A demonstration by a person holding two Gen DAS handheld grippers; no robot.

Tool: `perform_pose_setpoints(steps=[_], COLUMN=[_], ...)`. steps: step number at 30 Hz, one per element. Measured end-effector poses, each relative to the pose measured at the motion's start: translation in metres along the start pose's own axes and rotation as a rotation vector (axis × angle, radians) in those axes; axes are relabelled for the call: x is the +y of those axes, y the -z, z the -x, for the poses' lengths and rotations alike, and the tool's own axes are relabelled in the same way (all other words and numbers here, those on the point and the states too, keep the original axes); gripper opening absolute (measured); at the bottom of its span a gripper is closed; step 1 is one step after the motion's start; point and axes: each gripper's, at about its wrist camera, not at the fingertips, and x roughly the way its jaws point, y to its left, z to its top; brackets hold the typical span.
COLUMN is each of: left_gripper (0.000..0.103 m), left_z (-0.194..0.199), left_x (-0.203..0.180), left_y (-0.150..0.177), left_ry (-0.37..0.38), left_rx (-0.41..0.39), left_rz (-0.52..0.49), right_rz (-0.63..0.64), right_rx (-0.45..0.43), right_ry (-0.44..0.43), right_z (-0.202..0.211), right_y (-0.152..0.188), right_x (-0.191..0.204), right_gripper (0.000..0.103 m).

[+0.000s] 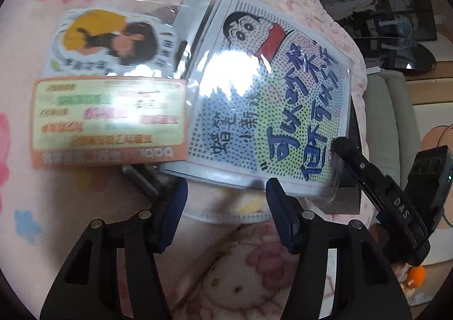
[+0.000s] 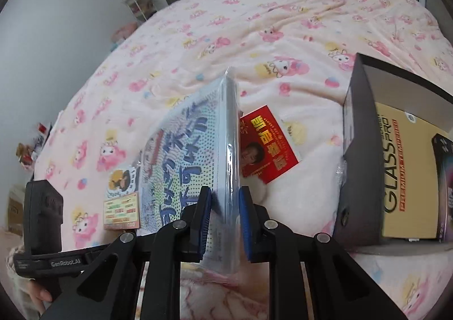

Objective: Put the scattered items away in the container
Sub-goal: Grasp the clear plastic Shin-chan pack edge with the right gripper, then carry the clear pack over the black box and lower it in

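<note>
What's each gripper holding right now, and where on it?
The right gripper is shut on the cartoon booklet, pinching its near edge through the clear sleeve, booklet tilted on edge. The left gripper is open, holding nothing.

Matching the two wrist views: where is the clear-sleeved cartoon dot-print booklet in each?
Left wrist: cartoon dot-print booklet fills centre-right, face-on, beyond the open left gripper.
Right wrist: booklet centre, edge-on, clamped in the right gripper.
Shared landmark: orange-bordered sticker card beside it.
</note>
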Motion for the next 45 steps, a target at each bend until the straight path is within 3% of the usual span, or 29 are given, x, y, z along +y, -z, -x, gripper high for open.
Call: perform_pose_setpoints(steps=[2, 5, 8, 10, 12, 17, 20, 23, 28, 32, 34, 38, 41, 45], left_gripper=[0.056, 0.053, 0.053, 0.053, 0.053, 0.053, 0.053, 0.050, 0.055, 0.056, 0.056, 0.055, 0.057, 0.057], left_z=[-0.002, 0.007, 0.027, 0.034, 0.038, 0.027, 0.018, 0.025, 0.056, 0.055, 0.047, 0.033, 0.042, 0.063], left_x=[0.003, 0.008, 0.010, 0.013, 0.015, 0.015, 0.007, 0.010, 0.015, 0.021, 0.029, 0.029, 0.017, 0.002], left_y=[-0.009, -0.033, -0.043, -0.044, -0.038, -0.018, -0.019, -0.028, -0.044, -0.048, -0.042, -0.033, -0.030, -0.026], left_ry=[0.006, -0.043, -0.081, -0.066, -0.079, 0.045, -0.001, -0.043, -0.125, -0.126, -0.113, -0.139, -0.174, -0.129], left_rx=[-0.003, -0.071, -0.145, -0.147, -0.149, -0.071, -0.074, -0.125, -0.230, -0.197, -0.174, -0.165, -0.174, -0.206], left_rz=[0.024, 0.055, 0.066, 0.050, 0.027, 0.004, -0.022, 0.003, -0.036, -0.048, -0.040, -0.017, -0.044, -0.070], right_rz=[0.019, 0.046, 0.102, 0.206, 0.259, 0.214, 0.169, 0.168, 0.133, 0.183, 0.229, 0.178, 0.142, 0.141], right_rx=[0.028, 0.108, 0.206, 0.233, 0.210, 0.029, -0.015, 0.008, 0.151, 0.246, 0.249, 0.202, 0.220, 0.201], right_ry=[-0.005, 0.001, -0.116, -0.129, -0.083, -0.043, -0.044, 0.011, -0.082, -0.182, -0.169, -0.171, -0.182, -0.217], right_z=[-0.008, -0.025, -0.038, -0.036, -0.026, 0.011, -0.014, -0.052, -0.069, -0.049, -0.041, -0.055, -0.069, -0.045], right_y=[0.000, -0.001, -0.004, -0.002, -0.005, -0.037, -0.067, -0.081, -0.060, -0.022, -0.011, -0.021, -0.024, -0.024], right_x=[0.000, 0.003, 0.020, 0.033, 0.034, 0.018, 0.011, 0.006, -0.002, 0.008, 0.012, 0.011, 0.013, 0.015], right_gripper=[0.016, 0.016, 0.016, 0.016, 0.016, 0.019, 0.024, 0.024, 0.025, 0.024, 0.024, 0.027, 0.029, 0.028])
